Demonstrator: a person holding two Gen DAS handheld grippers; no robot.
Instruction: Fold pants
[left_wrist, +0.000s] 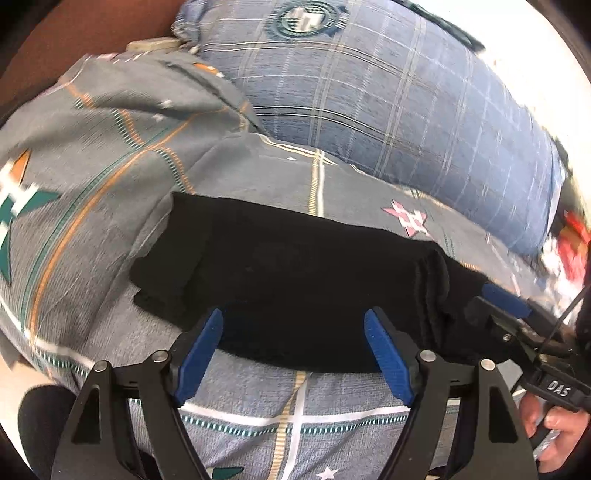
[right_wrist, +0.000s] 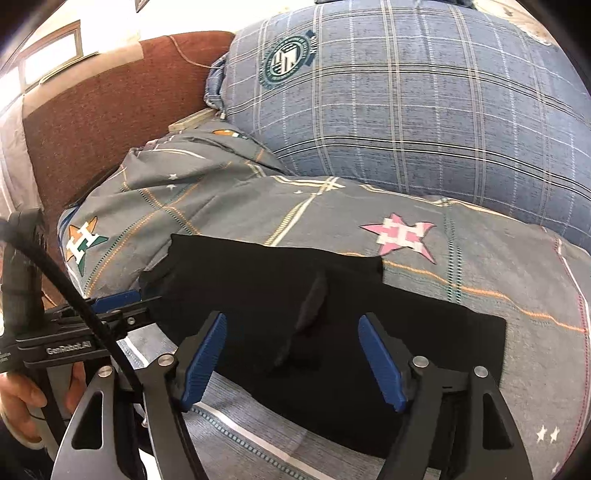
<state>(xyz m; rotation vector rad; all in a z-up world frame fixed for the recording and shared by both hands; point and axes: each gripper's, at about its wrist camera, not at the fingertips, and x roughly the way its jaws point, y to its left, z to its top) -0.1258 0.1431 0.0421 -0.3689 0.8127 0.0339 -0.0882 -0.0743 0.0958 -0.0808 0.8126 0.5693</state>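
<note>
Both tongs, left (left_wrist: 293, 347) and right (right_wrist: 291, 354), spread over seemingly folded black pants (right_wrist: 332, 314) on bedding (right_wrist: 480, 258).

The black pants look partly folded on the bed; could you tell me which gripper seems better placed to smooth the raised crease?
Probably the right gripper. The raised crease on the black pants sits between its open fingers, while the left gripper, also open, faces flat cloth.

We can't read folds within the black pants (left_wrist: 295, 266); red items (left_wrist: 574, 240) at the edge blur.
</note>
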